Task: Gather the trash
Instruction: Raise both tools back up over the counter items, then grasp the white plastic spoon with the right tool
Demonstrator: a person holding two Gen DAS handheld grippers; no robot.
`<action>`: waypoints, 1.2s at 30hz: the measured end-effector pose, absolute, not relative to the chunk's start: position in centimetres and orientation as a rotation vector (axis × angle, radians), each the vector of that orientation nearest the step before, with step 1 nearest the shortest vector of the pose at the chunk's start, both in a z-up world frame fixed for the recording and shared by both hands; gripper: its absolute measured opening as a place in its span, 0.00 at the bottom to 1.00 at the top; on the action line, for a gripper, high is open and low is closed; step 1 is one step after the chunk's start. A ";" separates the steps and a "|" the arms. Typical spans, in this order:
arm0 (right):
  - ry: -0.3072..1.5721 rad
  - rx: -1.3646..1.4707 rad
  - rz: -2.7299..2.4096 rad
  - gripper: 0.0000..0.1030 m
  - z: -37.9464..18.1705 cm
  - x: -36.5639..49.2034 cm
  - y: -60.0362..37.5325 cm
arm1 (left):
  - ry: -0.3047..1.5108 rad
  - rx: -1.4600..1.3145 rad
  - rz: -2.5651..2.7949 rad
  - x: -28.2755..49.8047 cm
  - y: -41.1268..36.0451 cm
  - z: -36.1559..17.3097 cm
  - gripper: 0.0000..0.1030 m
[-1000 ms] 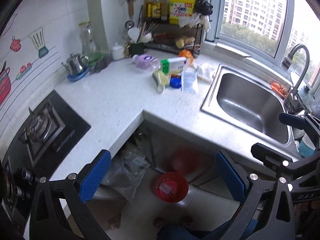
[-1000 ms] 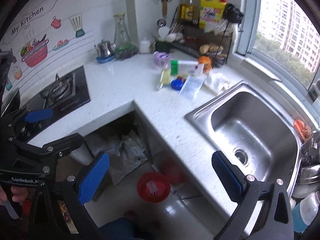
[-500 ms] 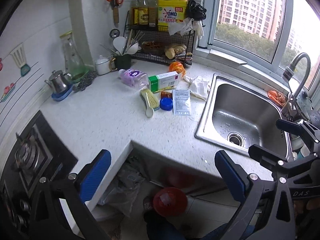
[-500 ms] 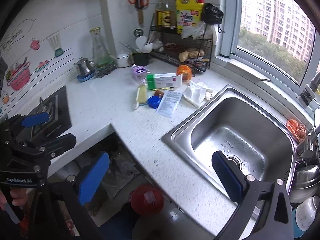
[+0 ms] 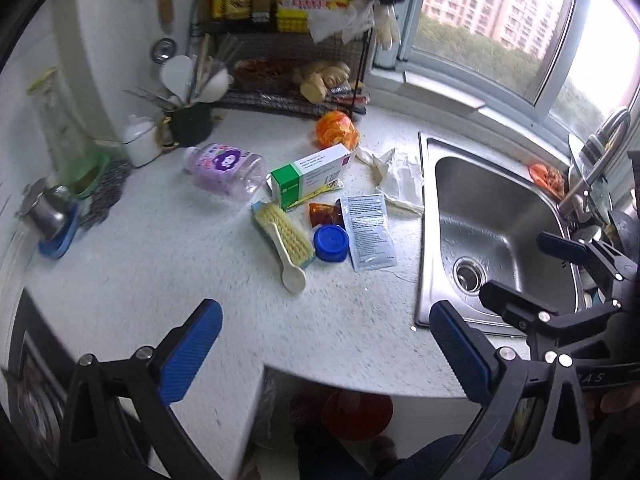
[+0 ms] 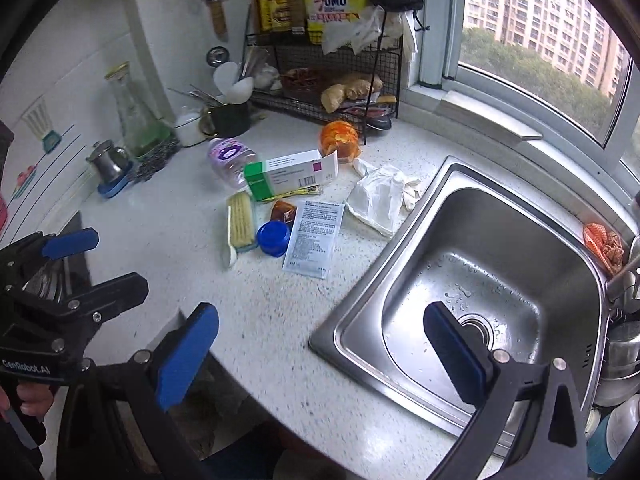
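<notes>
— What lies on the tabletop [image 5: 160,264], item by item?

— Centre cluster, near the sink [image 5: 492,236]: a printed sachet [image 5: 370,232], flat, its long edge touching a blue cap [image 5: 331,243]. Behind the cap, a small brown packet [image 5: 322,213]. Left of the cap, a scrubbing brush [image 5: 286,240], bristles up, handle toward the tabletop's front edge.

— And behind those?

— A green-and-white carton [image 5: 310,174] lying on its side, with a yellow strip wrapper [image 5: 320,193] poking out beneath it. A purple-labelled clear bottle [image 5: 224,168], also on its side, just left of the carton. An orange crumpled wrapper [image 5: 336,134] at the foot of the wire rack [image 5: 280,60]. A crumpled white plastic bag [image 5: 396,178] between the carton and the sink rim.

— The bin?

— A red waste bin [image 5: 356,416] on the floor, partly hidden under the tabletop's edge.

— The tools?

— Left gripper [image 5: 326,350]: fingers spread wide, nothing between them, hovering above the tabletop's front edge, well short of the cluster. Right gripper [image 6: 320,350]: fingers likewise parted and empty, one over the tabletop, the other over the sink basin.

— Further out?

— A small steel teapot [image 6: 108,162] on a blue coaster, a glass carafe [image 6: 134,114], and a utensil cup [image 6: 230,118] along the wall.
</notes>
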State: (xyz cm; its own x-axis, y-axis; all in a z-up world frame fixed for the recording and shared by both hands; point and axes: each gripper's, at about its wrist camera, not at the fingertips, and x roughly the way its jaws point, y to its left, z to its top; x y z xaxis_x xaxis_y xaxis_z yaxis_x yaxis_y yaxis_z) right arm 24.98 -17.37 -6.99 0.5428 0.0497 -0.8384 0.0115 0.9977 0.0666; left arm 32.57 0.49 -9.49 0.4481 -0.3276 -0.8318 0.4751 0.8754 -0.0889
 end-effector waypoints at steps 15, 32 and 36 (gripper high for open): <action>1.121 0.100 -0.041 0.99 -10.5 33.9 -13.5 | 1.127 0.158 -0.500 43.1 5.6 -13.8 1.00; 1.238 -0.018 0.108 0.67 -16.2 41.9 -4.7 | 1.227 0.112 -0.410 47.6 13.8 -18.0 1.00; 1.265 -0.040 0.092 0.53 -17.2 42.6 -4.4 | 1.246 0.112 -0.424 48.1 13.9 -18.7 1.00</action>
State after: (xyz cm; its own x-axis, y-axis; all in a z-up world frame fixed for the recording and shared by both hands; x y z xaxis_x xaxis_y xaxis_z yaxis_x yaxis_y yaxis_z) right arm 42.65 -4.45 -17.21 0.2979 0.0474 -0.9534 -0.0911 0.9956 0.0210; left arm 48.08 13.89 -18.66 0.2527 -0.2503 -0.9346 0.3711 0.9171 -0.1453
